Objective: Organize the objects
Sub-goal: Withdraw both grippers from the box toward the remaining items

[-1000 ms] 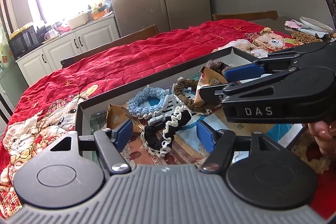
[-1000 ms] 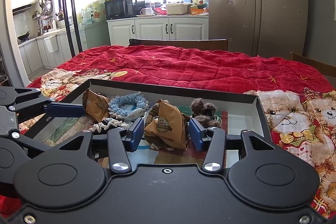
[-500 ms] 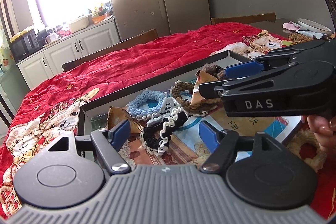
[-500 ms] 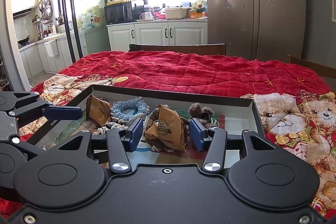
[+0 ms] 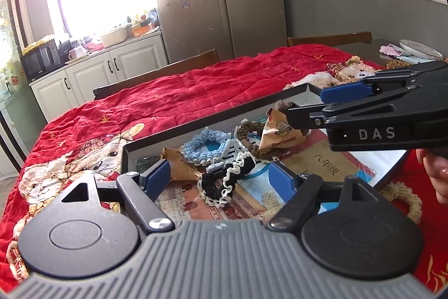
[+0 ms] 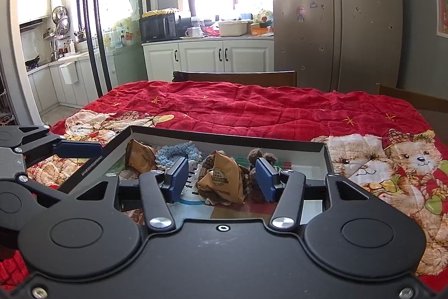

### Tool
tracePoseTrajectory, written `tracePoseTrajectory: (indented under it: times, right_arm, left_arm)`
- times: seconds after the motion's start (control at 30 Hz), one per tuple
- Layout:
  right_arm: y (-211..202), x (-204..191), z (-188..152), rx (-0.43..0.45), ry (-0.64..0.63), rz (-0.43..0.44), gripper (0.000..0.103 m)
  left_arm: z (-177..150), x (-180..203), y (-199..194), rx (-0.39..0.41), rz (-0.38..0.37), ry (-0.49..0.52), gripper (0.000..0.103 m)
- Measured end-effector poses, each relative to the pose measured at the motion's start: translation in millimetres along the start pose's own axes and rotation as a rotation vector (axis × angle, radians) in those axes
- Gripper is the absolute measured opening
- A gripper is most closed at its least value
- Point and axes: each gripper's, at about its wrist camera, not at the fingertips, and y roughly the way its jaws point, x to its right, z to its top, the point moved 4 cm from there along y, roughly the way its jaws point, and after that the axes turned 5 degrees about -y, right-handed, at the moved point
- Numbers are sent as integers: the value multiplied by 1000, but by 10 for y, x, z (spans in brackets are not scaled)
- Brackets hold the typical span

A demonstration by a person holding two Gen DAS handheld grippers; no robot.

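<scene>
A shallow black-rimmed box (image 5: 196, 125) lies on the red blanket. In it are a black-and-white scrunchie (image 5: 224, 181), a light blue scrunchie (image 5: 201, 147), a brown braided one (image 5: 246, 133) and two tan snack packets (image 5: 280, 131) (image 5: 179, 167). My left gripper (image 5: 221, 175) is open, its fingers either side of the black-and-white scrunchie. My right gripper (image 6: 221, 180) is open around a tan packet (image 6: 221, 178), not touching it. A brown fuzzy hair tie (image 6: 259, 156) lies behind it.
A beige braided ring (image 5: 403, 198) lies on the blanket outside the box at the right. Wooden chairs (image 6: 238, 77) stand at the far table edge. A plate (image 5: 420, 46) sits far right. The right gripper's body (image 5: 378, 122) crosses the left view.
Both grippers have pulled back and risen slightly from the box. The objects in it have not moved.
</scene>
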Motion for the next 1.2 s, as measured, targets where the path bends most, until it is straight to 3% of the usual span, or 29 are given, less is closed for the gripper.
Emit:
tracePoseTrajectory:
  times: [0.6,1.2]
  right_arm:
    - [-525,-14,56,31,5,11,58]
    - [-1081,-48,-31,59,3,27,63]
  left_arm:
    - [47,33,-452,51,32,-8,87]
    - [-16,150,-918,101,3,-17,88]
